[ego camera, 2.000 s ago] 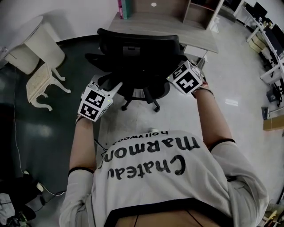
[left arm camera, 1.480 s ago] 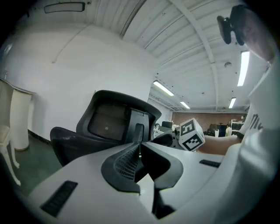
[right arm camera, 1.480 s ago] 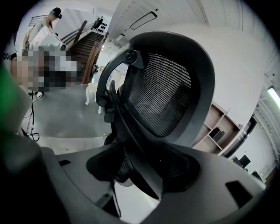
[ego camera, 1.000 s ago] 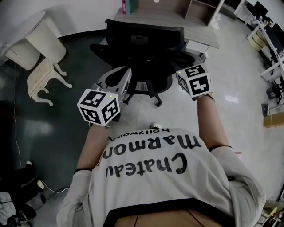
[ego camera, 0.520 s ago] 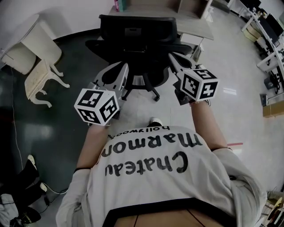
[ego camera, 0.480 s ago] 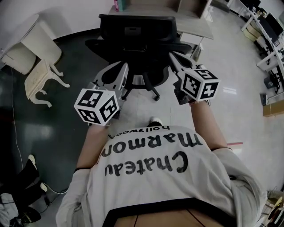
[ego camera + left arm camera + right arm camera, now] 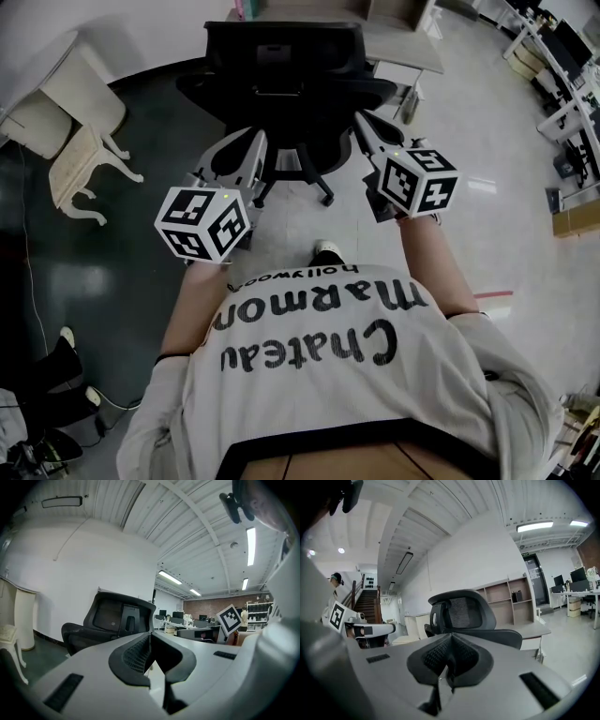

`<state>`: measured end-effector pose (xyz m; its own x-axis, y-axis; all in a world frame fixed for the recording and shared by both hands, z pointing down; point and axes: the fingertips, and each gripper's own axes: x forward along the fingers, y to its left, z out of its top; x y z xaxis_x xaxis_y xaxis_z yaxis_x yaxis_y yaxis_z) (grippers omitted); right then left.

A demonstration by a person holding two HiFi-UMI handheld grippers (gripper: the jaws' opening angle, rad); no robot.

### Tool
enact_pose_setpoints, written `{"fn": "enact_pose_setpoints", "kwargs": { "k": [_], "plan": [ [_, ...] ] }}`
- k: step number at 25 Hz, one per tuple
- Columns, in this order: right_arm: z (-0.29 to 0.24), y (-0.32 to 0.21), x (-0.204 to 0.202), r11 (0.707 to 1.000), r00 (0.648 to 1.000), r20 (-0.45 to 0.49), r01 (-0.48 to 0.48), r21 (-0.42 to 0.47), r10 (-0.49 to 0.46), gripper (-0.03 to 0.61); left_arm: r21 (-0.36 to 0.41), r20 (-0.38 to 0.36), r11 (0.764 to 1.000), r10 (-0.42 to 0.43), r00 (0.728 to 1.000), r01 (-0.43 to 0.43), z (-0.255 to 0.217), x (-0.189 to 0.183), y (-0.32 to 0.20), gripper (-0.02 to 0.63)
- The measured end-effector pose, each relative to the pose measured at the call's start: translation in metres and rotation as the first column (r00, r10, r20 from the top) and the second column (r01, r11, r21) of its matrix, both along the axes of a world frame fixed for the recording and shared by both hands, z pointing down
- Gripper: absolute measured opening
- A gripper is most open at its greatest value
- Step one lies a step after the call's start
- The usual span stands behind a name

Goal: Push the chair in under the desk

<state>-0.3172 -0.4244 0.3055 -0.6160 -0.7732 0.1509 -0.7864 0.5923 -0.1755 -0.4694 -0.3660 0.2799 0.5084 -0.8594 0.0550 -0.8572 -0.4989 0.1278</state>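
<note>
Glossy floor (image 7: 487, 150): black mesh office chair (image 7: 286, 66) straight ahead of the closed, empty left tongs (image 7: 255, 141) and right tongs (image 7: 362, 119), wooden bench (image 7: 412, 52) beyond.

Holding the left tongs (image 7: 255, 141) and the right tongs (image 7: 360, 118) out ahead, each pair closed with tips together; pointing both toward the black chair (image 7: 281, 52), one at either side of its back; facing the wooden worktop (image 7: 408, 52) just beyond that chair; standing on pale floor (image 7: 506, 141); keeping a cream carved stool (image 7: 80, 159) off to the left on dark flooring (image 7: 141, 291).
</note>
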Motion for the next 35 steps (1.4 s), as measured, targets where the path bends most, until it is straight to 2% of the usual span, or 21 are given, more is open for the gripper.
{"fn": "enact_pose_setpoints", "kwargs": {
  "k": [25, 35],
  "plan": [
    [-0.0041, 0.0051, 0.0058, 1.000, 1.000, 0.012, 0.021, -0.001, -0.021, 0.011, 0.007, -0.007, 1.000, -0.002, 1.000, 0.003, -0.0039, 0.0076, 0.0025, 0.025],
    [-0.0006, 0.0112, 0.0044, 0.999, 0.997, 0.073, 0.038, -0.039, -0.035, 0.011, -0.003, 0.003, 1.000, -0.009, 1.000, 0.009, 0.0036, 0.0067, 0.0063, 0.025]
  ]
}}
